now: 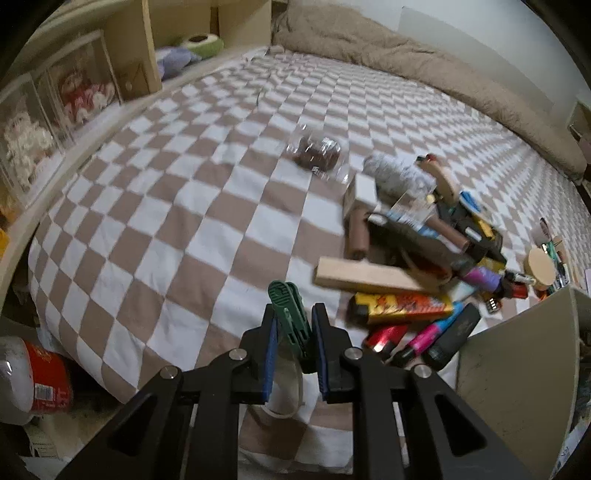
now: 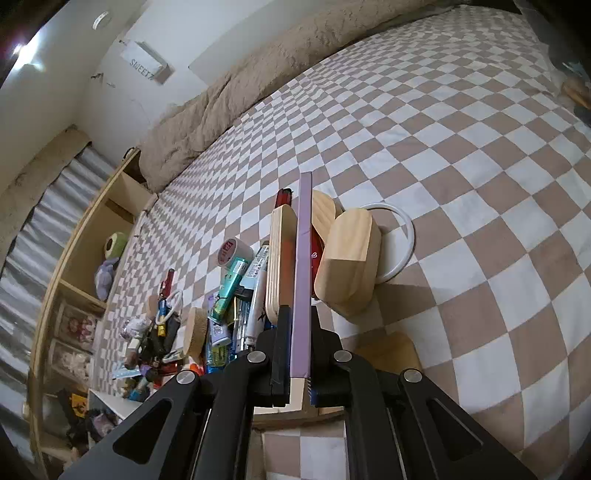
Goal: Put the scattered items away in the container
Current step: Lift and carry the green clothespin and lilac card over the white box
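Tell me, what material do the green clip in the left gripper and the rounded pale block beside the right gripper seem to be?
The green clip looks like moulded plastic: even colour, raised ridges. The rounded pale block looks like unfinished wood: light grain, matt surface.

Checkered bed [image 1: 192,206] is filling the view, tan duvet [image 1: 424,62] bunching at 1 o'clock along white wall [image 2: 177,33]; wooden shelf [image 1: 122,62] standing at 10 o'clock.

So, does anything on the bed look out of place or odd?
Yes. A heap of pens, tubes and wooden blocks lies jumbled on the checkered bed. A wrapped snack lies apart from the heap. Nothing looks broken.
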The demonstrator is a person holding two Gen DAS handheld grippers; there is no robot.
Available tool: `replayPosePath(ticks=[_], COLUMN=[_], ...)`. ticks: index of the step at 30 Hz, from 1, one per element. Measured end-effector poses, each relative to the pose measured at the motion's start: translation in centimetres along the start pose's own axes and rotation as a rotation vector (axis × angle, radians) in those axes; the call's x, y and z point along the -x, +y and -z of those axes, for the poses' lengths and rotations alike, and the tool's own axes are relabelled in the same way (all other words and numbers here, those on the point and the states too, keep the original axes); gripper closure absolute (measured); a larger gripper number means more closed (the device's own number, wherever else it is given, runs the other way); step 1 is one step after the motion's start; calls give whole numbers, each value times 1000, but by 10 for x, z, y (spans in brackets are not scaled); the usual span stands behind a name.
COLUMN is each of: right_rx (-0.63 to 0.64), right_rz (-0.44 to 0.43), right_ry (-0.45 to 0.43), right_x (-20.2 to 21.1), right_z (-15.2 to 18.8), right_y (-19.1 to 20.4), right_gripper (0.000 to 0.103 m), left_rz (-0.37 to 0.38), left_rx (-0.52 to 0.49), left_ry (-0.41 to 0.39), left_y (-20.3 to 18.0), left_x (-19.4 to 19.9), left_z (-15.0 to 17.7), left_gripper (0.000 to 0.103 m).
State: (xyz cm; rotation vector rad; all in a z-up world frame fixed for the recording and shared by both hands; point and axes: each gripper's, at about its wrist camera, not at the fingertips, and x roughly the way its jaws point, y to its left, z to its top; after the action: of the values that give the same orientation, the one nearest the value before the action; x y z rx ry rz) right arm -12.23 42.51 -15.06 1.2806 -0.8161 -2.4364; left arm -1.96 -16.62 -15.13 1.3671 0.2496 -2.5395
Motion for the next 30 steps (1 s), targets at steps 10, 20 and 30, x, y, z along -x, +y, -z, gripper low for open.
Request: replayPosePath(ticks=[10,20,30], right_rx=[-7,70,173], right_rz=[-55,-125,-230], right_ry=[-36,-94,-126], right_x=[28,71,103], right_z=[5,9,17], right_y=[15,63,113], right_gripper=[96,96,96], left_rz=[94,228,339], left_rx=[-45,-82,-131], left_ry=[-96,-219,-334], left_y=[-21,-42,-63], left_x=[31,91,145], left_z=[-20,-26,-31], left_gripper=[85,85,85])
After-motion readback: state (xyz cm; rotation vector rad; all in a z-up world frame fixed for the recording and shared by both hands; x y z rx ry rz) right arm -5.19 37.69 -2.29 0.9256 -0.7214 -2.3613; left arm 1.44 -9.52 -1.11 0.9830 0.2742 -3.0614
